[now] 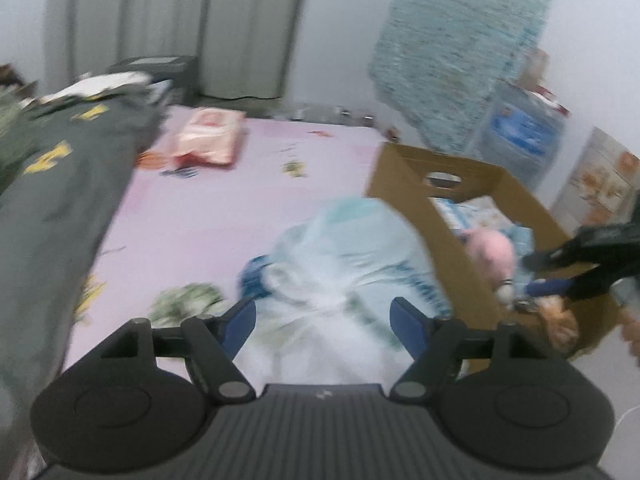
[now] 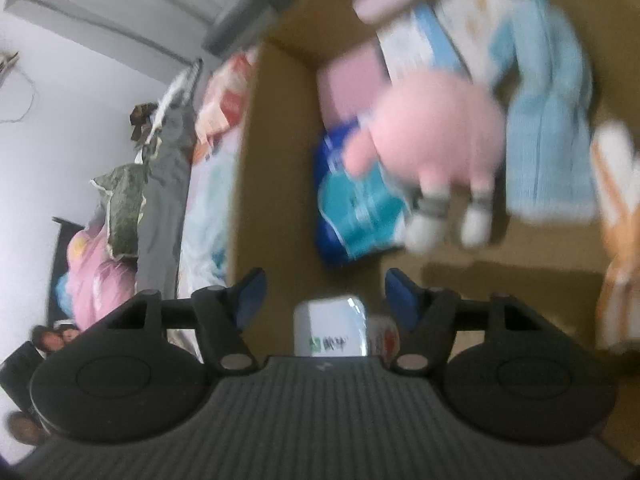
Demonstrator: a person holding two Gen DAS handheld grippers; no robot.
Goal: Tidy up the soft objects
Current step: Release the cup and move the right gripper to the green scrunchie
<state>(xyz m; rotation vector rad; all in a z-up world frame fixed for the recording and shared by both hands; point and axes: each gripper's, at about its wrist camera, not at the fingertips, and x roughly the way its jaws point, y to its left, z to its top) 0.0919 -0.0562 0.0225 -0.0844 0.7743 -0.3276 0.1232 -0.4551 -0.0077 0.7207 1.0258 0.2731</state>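
Observation:
In the left wrist view my left gripper [image 1: 324, 326] is open over a pale blue plastic-wrapped pack [image 1: 344, 252] that lies on the pink sheet [image 1: 224, 208]; its pads do not touch the pack. To the right stands an open cardboard box [image 1: 424, 200] with a pink plush toy [image 1: 492, 248] inside. My right gripper [image 1: 536, 274] hangs over that box. In the right wrist view the right gripper [image 2: 325, 300] is open with nothing gripped. Below it lie the blurred pink plush toy [image 2: 432, 144], a light blue towel [image 2: 548, 140], a blue-and-teal pack [image 2: 356, 200] and a small white pack [image 2: 330, 328].
A grey-green jacket [image 1: 60, 184] is heaped along the bed's left side. A pink-and-white pack [image 1: 208, 136] lies at the far end of the sheet. An orange plush [image 2: 620, 240] sits at the box's right wall. A knitted blue cloth [image 1: 460, 52] hangs behind the box.

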